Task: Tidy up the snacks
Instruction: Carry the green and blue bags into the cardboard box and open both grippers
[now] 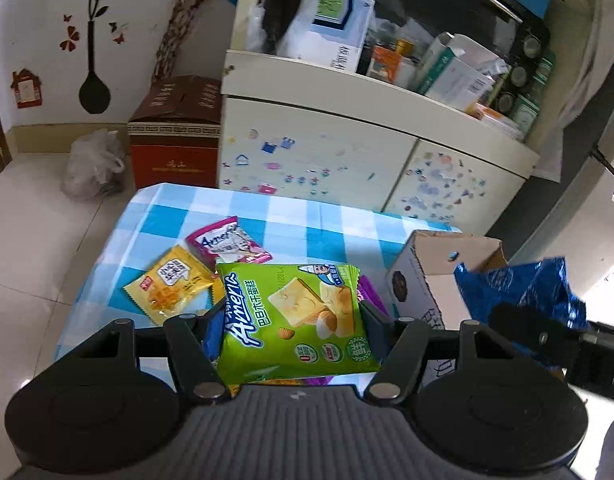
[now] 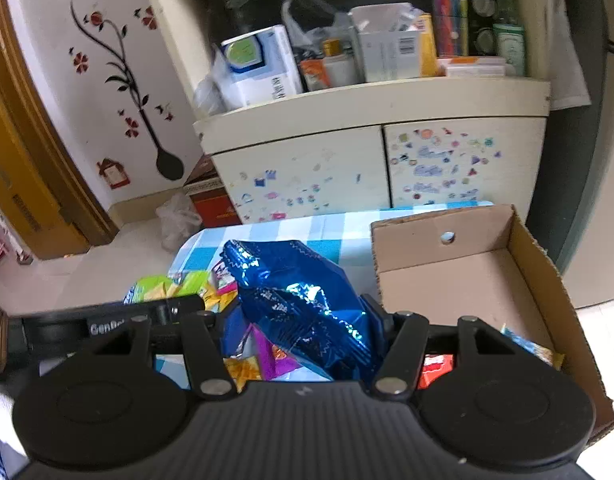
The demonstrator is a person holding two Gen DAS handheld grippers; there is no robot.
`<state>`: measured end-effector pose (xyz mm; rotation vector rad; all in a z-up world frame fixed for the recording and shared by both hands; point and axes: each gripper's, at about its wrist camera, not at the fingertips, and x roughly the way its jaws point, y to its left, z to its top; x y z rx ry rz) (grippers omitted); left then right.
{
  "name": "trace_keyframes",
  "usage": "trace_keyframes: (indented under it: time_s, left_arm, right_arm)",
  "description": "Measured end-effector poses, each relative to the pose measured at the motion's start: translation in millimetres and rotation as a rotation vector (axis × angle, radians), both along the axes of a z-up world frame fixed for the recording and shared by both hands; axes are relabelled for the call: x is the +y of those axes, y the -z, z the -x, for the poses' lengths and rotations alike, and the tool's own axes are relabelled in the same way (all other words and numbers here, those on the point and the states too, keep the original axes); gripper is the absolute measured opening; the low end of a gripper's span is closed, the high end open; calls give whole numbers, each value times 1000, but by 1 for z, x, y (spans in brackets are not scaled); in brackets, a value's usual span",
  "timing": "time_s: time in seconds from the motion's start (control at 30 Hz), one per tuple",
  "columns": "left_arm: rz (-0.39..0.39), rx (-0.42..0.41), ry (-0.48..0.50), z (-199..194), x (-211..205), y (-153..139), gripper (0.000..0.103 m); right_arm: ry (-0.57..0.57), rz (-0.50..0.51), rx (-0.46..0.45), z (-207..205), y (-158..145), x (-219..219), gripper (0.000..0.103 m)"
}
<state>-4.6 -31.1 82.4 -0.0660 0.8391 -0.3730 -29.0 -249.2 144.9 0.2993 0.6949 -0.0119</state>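
Risk: box (image 2: 539,280) at right of frame has tall walls; blue pack (image 2: 303,304), held in right gripper (image 2: 307,320) jaws, may catch the near wall. Surface (image 1: 291,216) edge lies close at left. Green pack (image 1: 295,320), gripped by left gripper (image 1: 291,328) jaws above loose packs, could slip.

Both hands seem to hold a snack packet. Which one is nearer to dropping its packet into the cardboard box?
Right, probably: its blue packet hangs beside the cardboard box; the green packet is farther away.
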Motion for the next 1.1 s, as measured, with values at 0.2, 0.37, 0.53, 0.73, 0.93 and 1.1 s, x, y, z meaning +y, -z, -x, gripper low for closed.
trace_keyframes:
  time_s: [0.2, 0.37, 0.53, 0.73, 0.93, 1.1]
  left_arm:
    - [-7, -20, 56, 6, -14, 1, 70]
    - [-7, -21, 115, 14, -29, 6, 70]
    - [8, -20, 187, 21, -44, 10, 70]
    - [24, -34, 267, 29, -65, 13, 70]
    - [63, -32, 349, 38, -94, 19, 70]
    - [82, -12, 429, 46, -120, 25, 70]
  right_arm:
    - [60, -36, -23, 6, -6, -22, 59]
    - [137, -79, -37, 12, -10, -48, 59]
    - [194, -107, -54, 21, -14, -71, 59]
    - [252, -134, -67, 31, -14, -94, 59]
    - [317, -165, -58, 40, -6, -116, 59]
    - [371, -198, -42, 46, 1, -131, 59]
